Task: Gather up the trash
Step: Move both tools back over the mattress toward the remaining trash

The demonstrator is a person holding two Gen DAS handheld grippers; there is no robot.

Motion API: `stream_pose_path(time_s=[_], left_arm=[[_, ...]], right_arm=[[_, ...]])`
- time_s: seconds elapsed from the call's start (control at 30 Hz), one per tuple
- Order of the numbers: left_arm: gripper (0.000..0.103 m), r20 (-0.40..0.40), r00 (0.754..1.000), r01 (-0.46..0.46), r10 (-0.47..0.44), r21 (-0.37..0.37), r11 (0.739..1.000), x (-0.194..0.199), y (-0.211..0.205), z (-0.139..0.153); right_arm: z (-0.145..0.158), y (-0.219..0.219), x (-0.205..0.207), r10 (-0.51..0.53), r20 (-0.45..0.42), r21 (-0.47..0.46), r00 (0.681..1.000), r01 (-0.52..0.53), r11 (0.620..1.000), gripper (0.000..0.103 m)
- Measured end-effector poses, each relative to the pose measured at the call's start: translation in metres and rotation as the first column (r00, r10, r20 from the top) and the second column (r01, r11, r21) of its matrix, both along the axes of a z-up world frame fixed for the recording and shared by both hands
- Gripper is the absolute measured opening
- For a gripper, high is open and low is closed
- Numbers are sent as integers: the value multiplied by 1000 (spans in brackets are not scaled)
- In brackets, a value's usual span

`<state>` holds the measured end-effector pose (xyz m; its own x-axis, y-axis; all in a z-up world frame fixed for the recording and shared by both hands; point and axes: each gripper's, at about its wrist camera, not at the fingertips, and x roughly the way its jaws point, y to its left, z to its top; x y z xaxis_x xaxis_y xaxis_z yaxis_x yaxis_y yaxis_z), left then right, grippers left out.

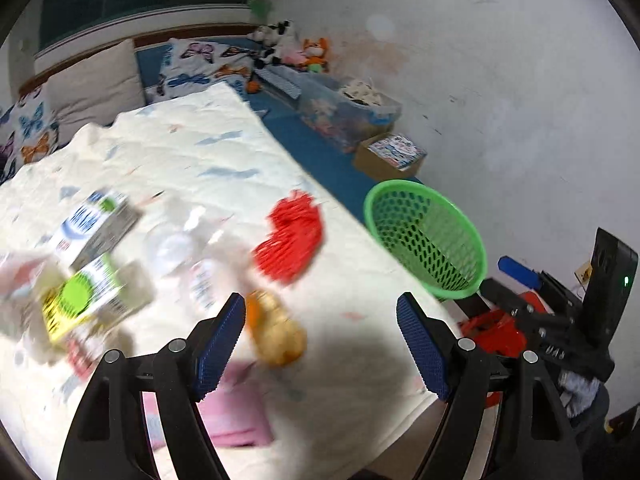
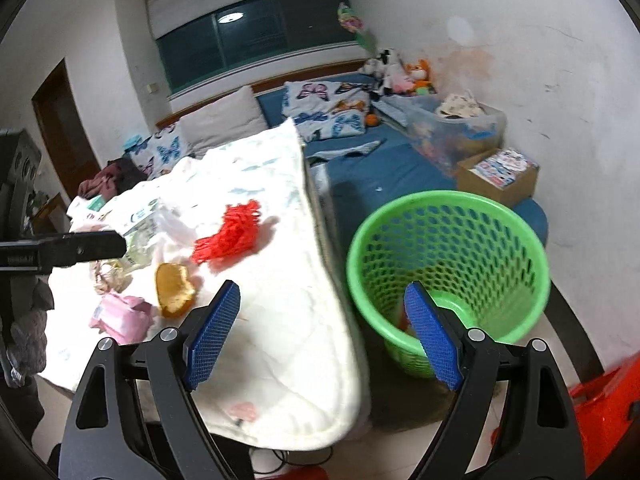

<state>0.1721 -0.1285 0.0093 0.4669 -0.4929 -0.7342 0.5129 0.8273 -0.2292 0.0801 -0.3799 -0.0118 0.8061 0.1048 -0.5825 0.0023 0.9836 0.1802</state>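
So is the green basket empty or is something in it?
Nearly empty: the green basket shows mostly bare bottom, with something reddish low beside the gripper finger.

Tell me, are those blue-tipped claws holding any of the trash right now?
No. The left gripper and right gripper both stand open with nothing between their pads, above the white quilt.

We see the green basket [image 2: 446,276] open-topped, just beside the quilt [image 2: 280,320] edge. On the quilt, bare cloth lies between red mesh [image 2: 230,236] and orange wrapper [image 2: 174,288]; cartons [image 1: 96,256] crowd the left
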Motion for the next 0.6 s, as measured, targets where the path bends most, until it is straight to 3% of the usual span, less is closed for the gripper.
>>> stream_pose_path(time_s=[0.37,0.6], left_arm=[[75,-4,981,-195,195,-48,980,-19,100,-12],[75,-30,959,-282,281,-62,957,-26,139,-27]], right_arm=[[-10,55,23,127,-43,-19,991,-128,992,84],[-23,106,43,238,-87,-16,967,-240,971,83]])
